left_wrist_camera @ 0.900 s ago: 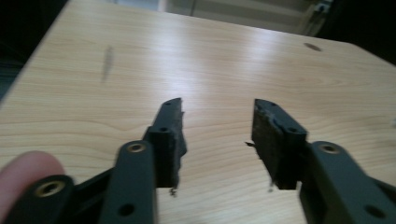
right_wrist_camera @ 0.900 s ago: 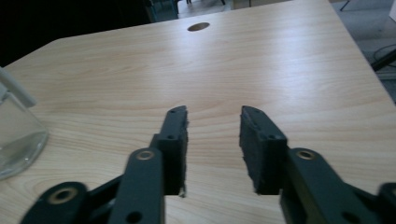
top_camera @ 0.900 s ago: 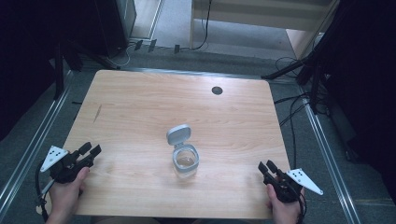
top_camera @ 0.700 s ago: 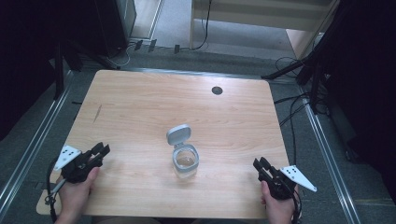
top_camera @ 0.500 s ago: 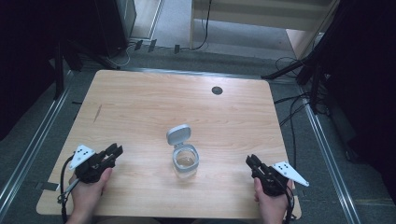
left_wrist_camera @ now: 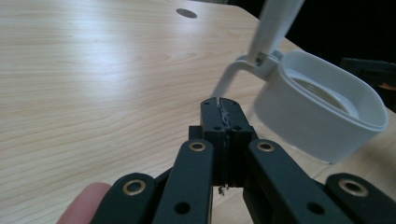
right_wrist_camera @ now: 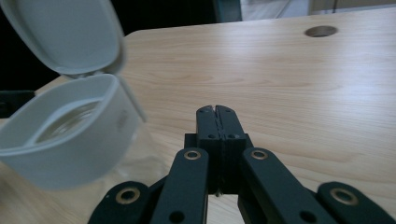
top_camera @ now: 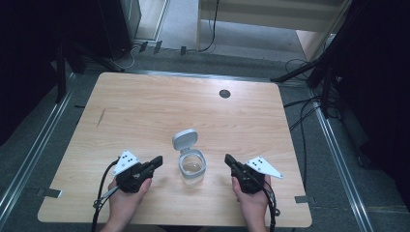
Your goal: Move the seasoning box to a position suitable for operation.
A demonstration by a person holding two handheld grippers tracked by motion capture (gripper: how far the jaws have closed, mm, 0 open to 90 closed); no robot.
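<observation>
Sitting near the front of the pale wooden table (top_camera: 145,111) was the clear jar (top_camera: 192,166), lid flipped up; left gripper (top_camera: 155,161) and right gripper (top_camera: 228,160) flanked it, jaws pressed together, empty, grey floor (top_camera: 338,145) around.

A clear jar (top_camera: 192,169) with a white collar and grey flip lid (top_camera: 185,139) stands on the pale wood-grain table (top_camera: 145,111), between black grippers.

We see the wooden table (top_camera: 145,111) evenly and brightly lit from above, its surroundings falling into darkness at left and right. Shadows are soft and short. In both gripper views the near white container (left_wrist_camera: 322,112) blurs, and a pale sheen crosses the far tabletop.
</observation>
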